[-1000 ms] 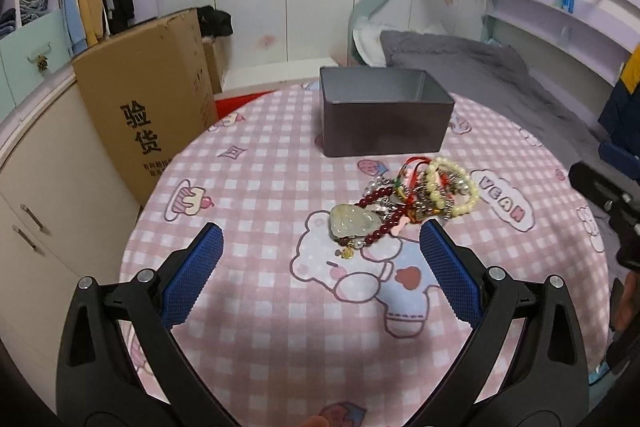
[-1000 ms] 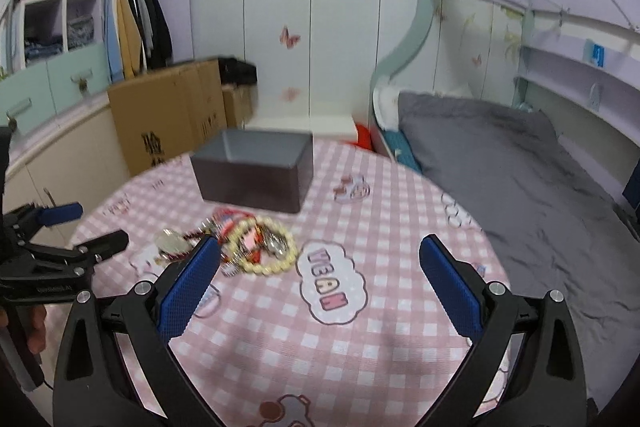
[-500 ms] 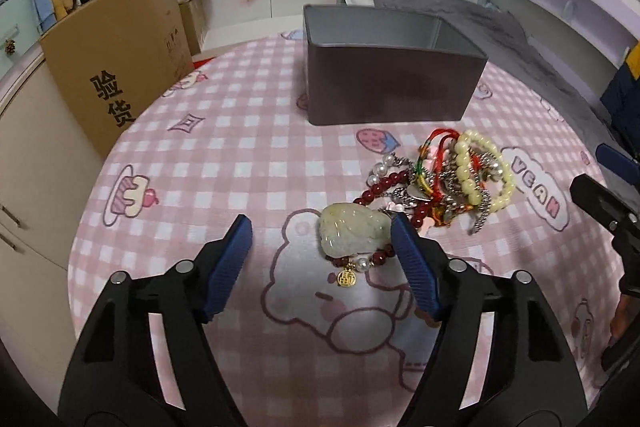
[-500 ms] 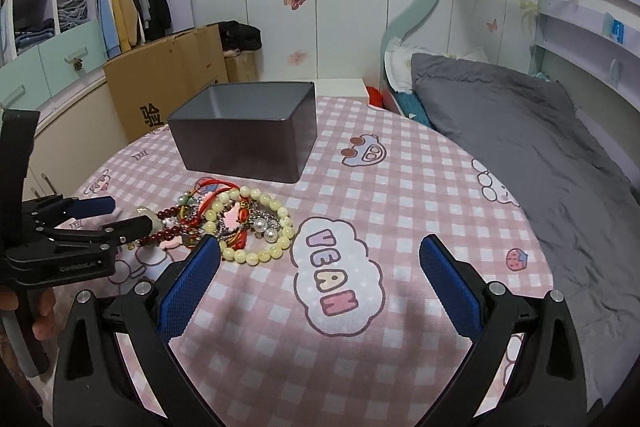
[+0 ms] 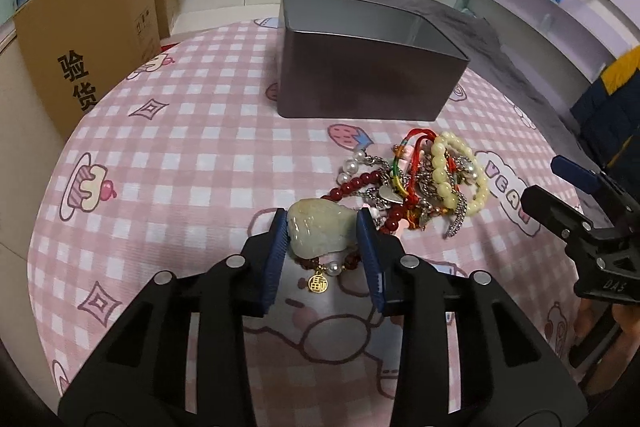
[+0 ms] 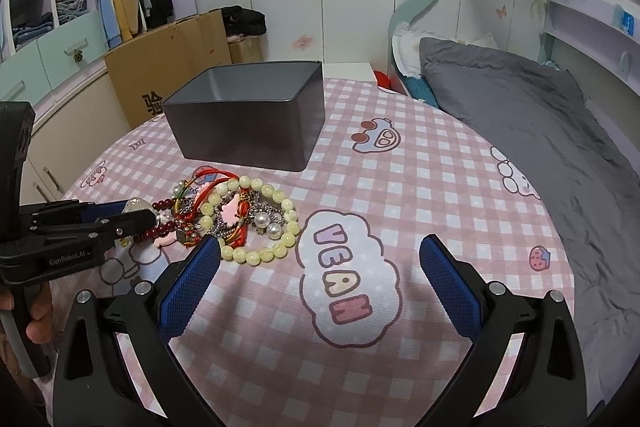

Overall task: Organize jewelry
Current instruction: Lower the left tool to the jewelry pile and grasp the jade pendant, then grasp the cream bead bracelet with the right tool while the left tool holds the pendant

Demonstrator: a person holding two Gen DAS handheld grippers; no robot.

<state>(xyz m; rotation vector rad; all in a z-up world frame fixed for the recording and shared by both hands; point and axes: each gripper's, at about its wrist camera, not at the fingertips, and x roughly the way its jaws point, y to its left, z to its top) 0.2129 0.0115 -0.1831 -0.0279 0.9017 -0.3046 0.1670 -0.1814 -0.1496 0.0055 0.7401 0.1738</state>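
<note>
My fingers flank the pendant; bracelets lie right, tin far behind, on the counter

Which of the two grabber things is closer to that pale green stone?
Left. The left gripper has its pads on both sides of the jade pendant; the right gripper hovers open beyond the bead pile.

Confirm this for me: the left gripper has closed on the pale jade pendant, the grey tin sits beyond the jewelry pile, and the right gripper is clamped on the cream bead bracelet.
One part is wrong. The right gripper is open and holds nothing; the cream bead bracelet lies on the table, as the right wrist view shows. The left gripper is closed on the pale jade pendant, and the grey tin sits beyond the jewelry pile.
</note>
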